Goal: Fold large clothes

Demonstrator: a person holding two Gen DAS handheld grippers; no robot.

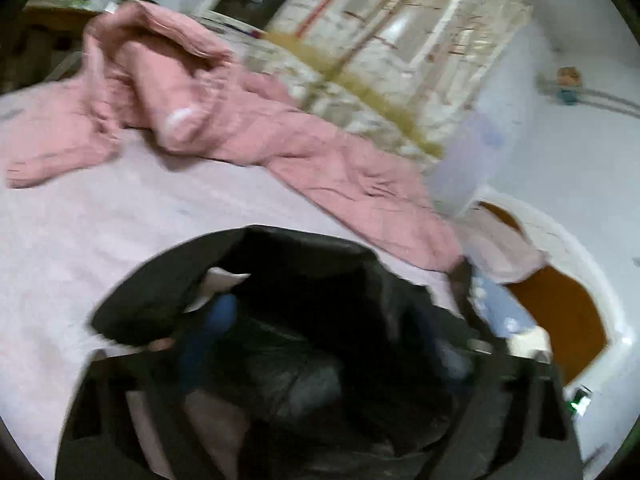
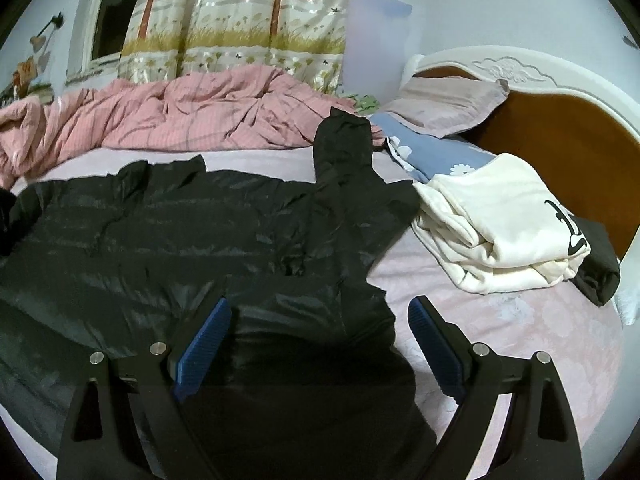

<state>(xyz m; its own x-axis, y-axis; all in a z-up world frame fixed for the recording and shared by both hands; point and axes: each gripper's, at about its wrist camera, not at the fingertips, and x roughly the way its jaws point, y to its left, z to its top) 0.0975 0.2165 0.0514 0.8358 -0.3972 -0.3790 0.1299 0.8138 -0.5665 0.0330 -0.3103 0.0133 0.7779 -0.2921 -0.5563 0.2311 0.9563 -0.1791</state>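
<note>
the black puffer jacket (image 2: 168,232) lay spread flat on the near side of the bed (image 2: 500,320), one sleeve stretched toward the far pink quilt (image 2: 192,116), apparently laid out for folding. the right gripper (image 2: 320,340) hung wide and empty above its hem. the left gripper (image 1: 320,344), blurred, straddled dark fabric; whether it gripped, i couldn't tell.

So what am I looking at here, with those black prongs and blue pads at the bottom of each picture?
Those are two hand-held grippers; a person carries one in each hand, each with a camera looking along its jaws. In the right wrist view the right gripper stands open over a black puffer jacket spread on the bed, holding nothing. A folded white garment and a pink duvet lie nearby. The left wrist view is blurred: the left gripper is over the jacket; whether it grips is unclear.
</note>
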